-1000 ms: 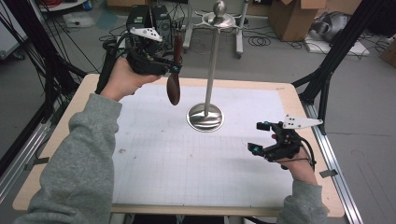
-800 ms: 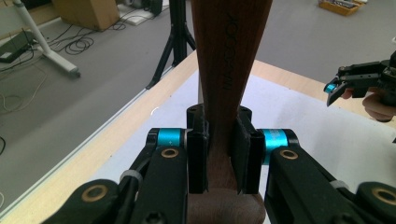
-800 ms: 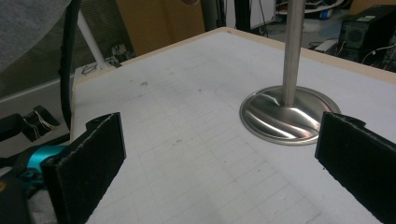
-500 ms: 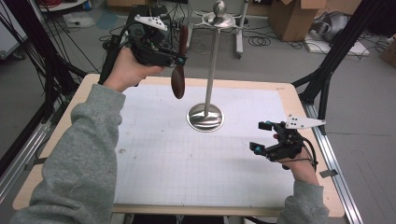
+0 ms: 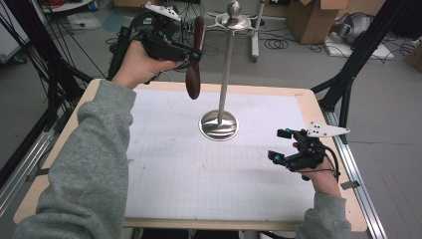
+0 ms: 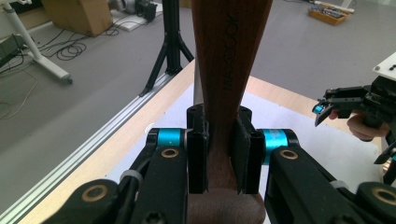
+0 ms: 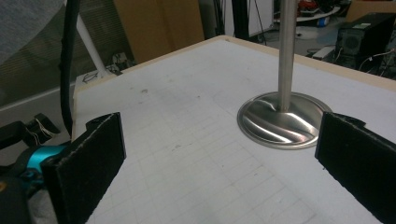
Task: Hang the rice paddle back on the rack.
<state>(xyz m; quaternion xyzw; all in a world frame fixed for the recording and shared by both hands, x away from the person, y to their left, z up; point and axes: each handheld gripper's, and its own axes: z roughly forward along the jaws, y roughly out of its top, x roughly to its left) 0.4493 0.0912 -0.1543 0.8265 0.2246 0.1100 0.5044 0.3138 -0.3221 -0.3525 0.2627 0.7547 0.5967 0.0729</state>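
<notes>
Dark-brown wooden spoon (image 5: 193, 59), clamped by the left gripper (image 5: 191, 54), looks bound for the steel stand's top hooks (image 5: 230, 20), needing careful alignment; right gripper (image 5: 281, 145) gapes empty.

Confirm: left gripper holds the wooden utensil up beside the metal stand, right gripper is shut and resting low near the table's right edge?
Not quite. The right gripper is open: the right gripper view shows its pads wide apart with nothing between them. The rest holds: the left gripper clamps the wooden utensil up beside the metal stand, and the right one sits low near the table edge.
</notes>
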